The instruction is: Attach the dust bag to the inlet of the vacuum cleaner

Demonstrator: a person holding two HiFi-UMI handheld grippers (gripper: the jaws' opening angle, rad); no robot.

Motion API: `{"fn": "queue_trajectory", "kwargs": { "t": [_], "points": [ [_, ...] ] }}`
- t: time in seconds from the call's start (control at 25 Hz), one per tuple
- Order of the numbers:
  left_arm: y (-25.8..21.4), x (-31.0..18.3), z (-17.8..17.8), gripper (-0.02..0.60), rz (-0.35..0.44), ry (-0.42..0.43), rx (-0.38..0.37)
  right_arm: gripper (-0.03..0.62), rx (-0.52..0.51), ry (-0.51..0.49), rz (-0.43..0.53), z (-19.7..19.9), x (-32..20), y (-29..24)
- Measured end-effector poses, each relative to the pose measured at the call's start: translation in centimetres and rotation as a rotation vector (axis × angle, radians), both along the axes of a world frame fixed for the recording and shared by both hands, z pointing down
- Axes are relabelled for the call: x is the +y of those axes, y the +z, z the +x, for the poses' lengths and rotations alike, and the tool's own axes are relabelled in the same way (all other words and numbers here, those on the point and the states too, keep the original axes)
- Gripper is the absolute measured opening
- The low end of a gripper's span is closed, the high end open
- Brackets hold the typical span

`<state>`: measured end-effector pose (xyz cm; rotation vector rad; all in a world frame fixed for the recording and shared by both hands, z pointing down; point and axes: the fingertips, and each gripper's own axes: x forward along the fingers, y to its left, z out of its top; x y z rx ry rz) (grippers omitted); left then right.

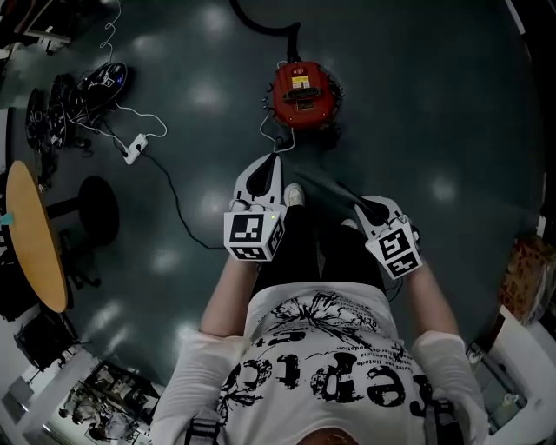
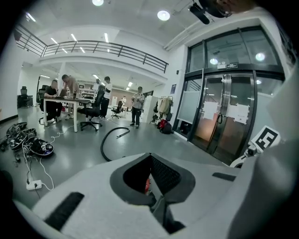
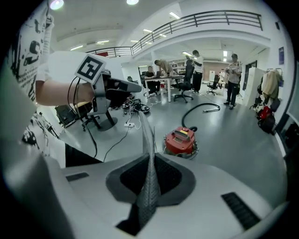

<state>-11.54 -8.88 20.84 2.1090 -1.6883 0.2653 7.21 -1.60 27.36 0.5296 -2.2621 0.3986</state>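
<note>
The red vacuum cleaner [image 1: 300, 94] stands on the dark floor ahead of my feet, its black hose [image 1: 261, 22] trailing away; the right gripper view also shows the vacuum cleaner [image 3: 181, 140]. A thin grey dust bag [image 3: 148, 154] is seen edge-on. It is pinched in my right gripper [image 3: 149, 179] and stretches up to the tip of my left gripper [image 3: 138, 87]. From the head view the dust bag [image 1: 330, 187] is a faint grey band between left gripper [image 1: 274, 161] and right gripper [image 1: 363, 207]. The left gripper [image 2: 152, 184] is shut, with a red sliver of vacuum cleaner showing past its pads.
A white power strip [image 1: 135, 148] with cables lies on the floor at the left, near a heap of dark gear [image 1: 78, 91]. A round wooden table [image 1: 35, 235] and a black stool base [image 1: 95, 209] stand at the left. Several people [image 3: 191, 70] stand at desks far off.
</note>
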Motion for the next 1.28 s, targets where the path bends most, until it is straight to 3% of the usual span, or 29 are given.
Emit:
{"fn": "queue_trajectory", "kwargs": {
  "t": [0.24,0.44,0.64,0.88,1.0,1.12,1.28],
  "points": [
    [9.2,-2.8,0.3,0.003,0.051,-0.039,-0.005,0.026,-0.013,-0.097,0.045,-0.8,-2.1,9.3],
    [20.1,-4.0,-0.3,0.003,0.101,-0.078,-0.021,0.026,-0.070,-0.123,0.047,-0.3,-4.1,19.6],
    [27.0,-6.0,-1.0,0.003,0.177,-0.080,-0.034,0.026,-0.079,-0.146,0.048,-0.9,-6.4,28.5],
    [32.4,-9.2,-0.2,0.003,0.228,0.004,-0.098,0.025,-0.062,-0.269,0.176,-2.1,-8.2,35.0],
    [33.7,-11.6,-1.0,0.003,0.202,0.039,-0.180,0.026,-0.059,-0.237,0.155,-2.1,-8.8,36.0],
    [34.1,-14.3,-1.9,0.010,0.181,0.105,-0.315,0.026,-0.029,-0.193,0.118,-1.8,-9.1,36.0],
    [34.7,-18.8,-3.2,0.074,0.174,0.146,-0.503,0.026,-0.003,-0.228,0.122,-1.7,-9.8,36.7]
  ]
}}
